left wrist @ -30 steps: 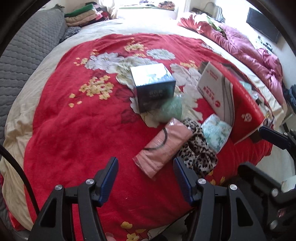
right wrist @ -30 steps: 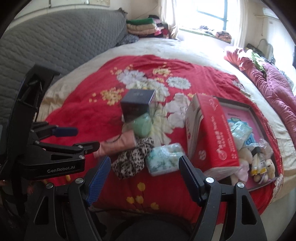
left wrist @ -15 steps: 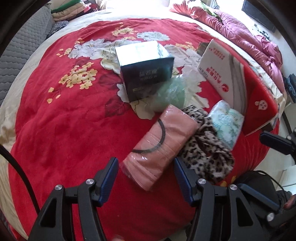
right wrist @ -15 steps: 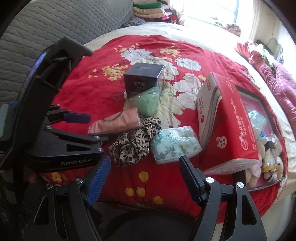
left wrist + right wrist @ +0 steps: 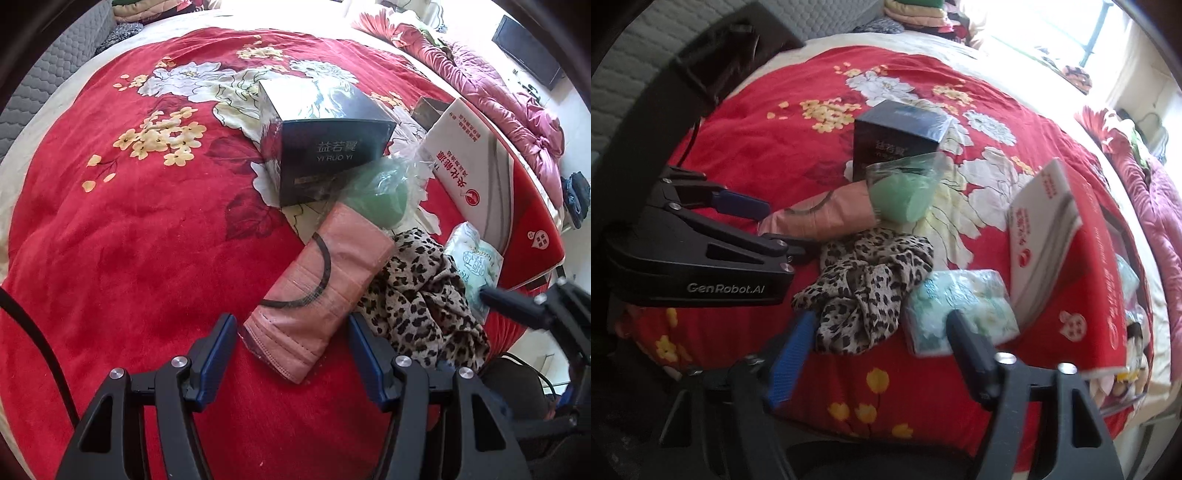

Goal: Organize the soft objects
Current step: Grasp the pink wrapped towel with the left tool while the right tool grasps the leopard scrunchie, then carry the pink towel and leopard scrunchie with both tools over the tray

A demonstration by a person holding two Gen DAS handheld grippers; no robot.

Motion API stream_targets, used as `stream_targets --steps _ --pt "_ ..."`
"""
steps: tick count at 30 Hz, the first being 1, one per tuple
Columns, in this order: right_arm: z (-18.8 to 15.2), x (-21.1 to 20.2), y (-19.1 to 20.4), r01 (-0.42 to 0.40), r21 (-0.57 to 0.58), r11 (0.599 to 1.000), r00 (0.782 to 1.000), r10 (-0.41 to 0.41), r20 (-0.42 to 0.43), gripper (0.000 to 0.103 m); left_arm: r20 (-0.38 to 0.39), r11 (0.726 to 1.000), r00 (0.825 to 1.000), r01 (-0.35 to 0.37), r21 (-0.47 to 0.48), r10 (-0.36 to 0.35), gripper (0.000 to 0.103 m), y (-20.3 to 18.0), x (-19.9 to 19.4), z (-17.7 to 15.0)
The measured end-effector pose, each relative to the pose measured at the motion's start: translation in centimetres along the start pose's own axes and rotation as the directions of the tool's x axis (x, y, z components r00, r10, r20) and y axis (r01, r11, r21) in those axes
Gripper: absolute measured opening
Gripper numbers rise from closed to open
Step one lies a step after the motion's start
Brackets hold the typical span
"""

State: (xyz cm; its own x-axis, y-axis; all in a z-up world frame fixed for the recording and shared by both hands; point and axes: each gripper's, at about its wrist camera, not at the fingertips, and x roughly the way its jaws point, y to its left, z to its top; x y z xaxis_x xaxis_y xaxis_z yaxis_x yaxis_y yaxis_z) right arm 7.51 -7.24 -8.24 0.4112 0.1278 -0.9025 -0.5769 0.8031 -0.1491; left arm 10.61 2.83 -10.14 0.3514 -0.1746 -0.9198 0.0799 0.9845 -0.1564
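The left gripper (image 5: 291,332) is spread wide, its blue-padded fingers (image 5: 218,347) flanking the near end of a pink plastic-wrapped pack of face masks (image 5: 321,291) without touching it. The right gripper (image 5: 875,343) is likewise spread and grasps nothing, with a crumpled leopard-print cloth (image 5: 868,284) just ahead of its left finger and a pale green floral tissue packet (image 5: 960,306) beside its right finger. Beyond both lie a green sponge in clear wrap (image 5: 380,199), a dark glossy cardboard box (image 5: 325,140) and a red-and-white carton (image 5: 1067,266) on the red floral blanket (image 5: 122,229).

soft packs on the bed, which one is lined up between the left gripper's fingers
The pink pack: its near end lies between the open left gripper. The green bagged item, leopard cloth and tissue pack lie farther away.
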Motion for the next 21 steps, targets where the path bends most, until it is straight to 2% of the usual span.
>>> stream_targets --steps 6,8,13,21 --pt "0.3 0.8 -0.4 -0.035 0.020 0.999 0.999 0.035 -0.007 0.016 0.009 1.000 1.000 0.022 -0.019 -0.022 0.058 0.2 0.1 0.2" --pt "0.2 0.5 -1.1 -0.065 0.054 0.996 0.998 0.065 0.007 0.013 0.009 1.000 1.000 0.021 -0.022 -0.021 0.057 0.1 0.1 0.3" --pt "0.0 -1.3 -3.0 -0.086 0.154 0.984 0.994 0.075 0.079 0.011 0.009 0.998 1.000 0.021 -0.051 -0.020 0.047 0.0 -0.1 0.3" --pt "-0.4 -4.1 -5.3 -0.129 0.242 0.961 0.981 0.088 0.176 0.010 0.064 0.991 0.995 0.079 -0.106 -0.073 0.041 0.3 -2.0 -0.1"
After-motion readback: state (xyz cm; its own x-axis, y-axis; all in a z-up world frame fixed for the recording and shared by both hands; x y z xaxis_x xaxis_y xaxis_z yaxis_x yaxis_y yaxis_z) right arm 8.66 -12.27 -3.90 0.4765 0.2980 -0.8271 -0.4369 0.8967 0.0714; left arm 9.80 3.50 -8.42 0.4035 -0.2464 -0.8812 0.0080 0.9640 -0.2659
